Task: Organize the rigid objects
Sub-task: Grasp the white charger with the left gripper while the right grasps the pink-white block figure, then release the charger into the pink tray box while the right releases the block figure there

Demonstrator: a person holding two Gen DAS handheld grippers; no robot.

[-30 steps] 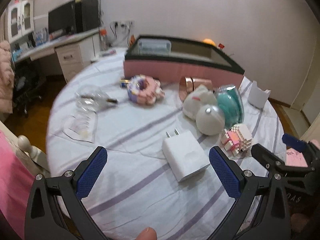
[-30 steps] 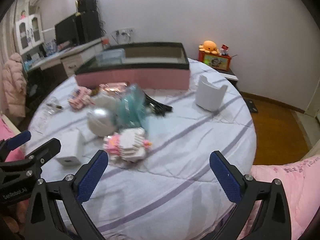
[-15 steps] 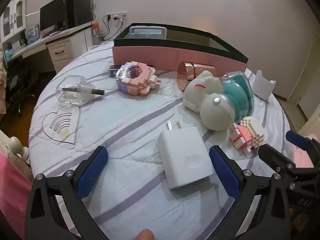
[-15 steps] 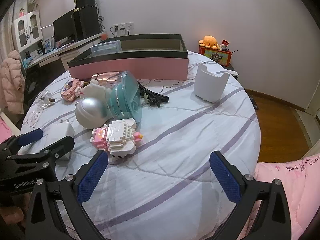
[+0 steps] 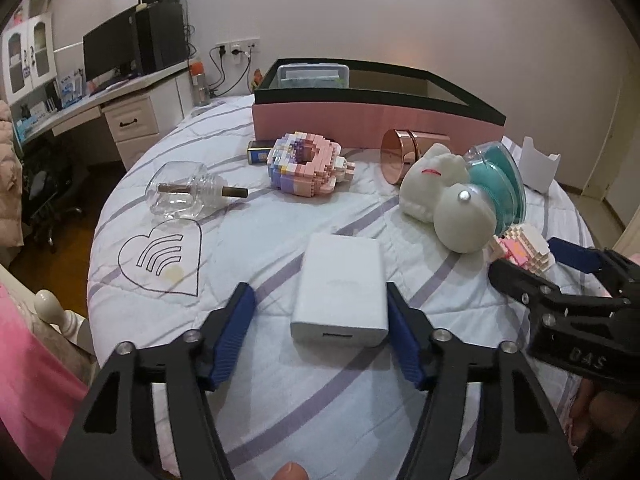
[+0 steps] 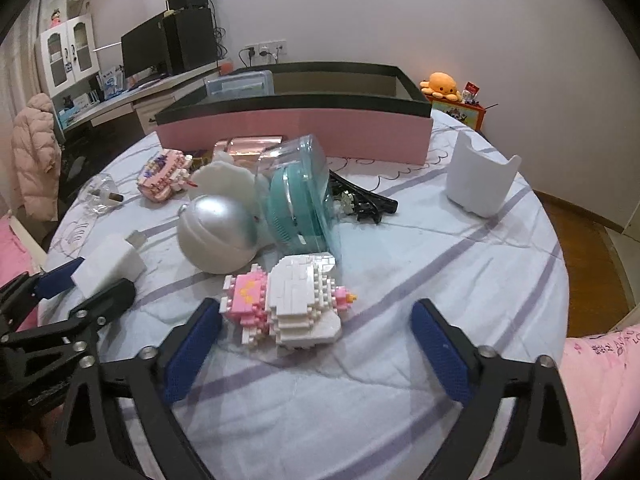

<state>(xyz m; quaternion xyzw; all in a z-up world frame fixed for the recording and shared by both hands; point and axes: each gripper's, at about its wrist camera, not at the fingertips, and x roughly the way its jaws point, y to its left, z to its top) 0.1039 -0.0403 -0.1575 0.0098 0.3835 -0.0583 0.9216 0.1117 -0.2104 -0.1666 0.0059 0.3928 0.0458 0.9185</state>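
Observation:
A white charger block (image 5: 340, 290) lies on the round bed between the fingers of my left gripper (image 5: 320, 336), which is open; the right pad touches its side, the left pad stands apart. The charger also shows in the right wrist view (image 6: 112, 262). My right gripper (image 6: 316, 344) is open just in front of a pink and white brick figure (image 6: 296, 300), its left pad beside it. Behind lie a silver ball (image 6: 218, 232), a teal fan (image 6: 298, 204), a pink brick donut (image 5: 308, 164) and a pink storage box (image 5: 376, 120).
A glass bottle (image 5: 180, 194) and a heart-shaped clear plaque (image 5: 164, 260) lie at the left. A copper cylinder (image 5: 396, 154), a white plush (image 5: 432, 182), a black hair clip (image 6: 360, 200) and a white holder (image 6: 478, 182) lie further back. A desk (image 5: 100, 108) stands beyond the bed.
My left gripper has moved forward and narrowed around the white charger. My right gripper has moved forward to the brick figure.

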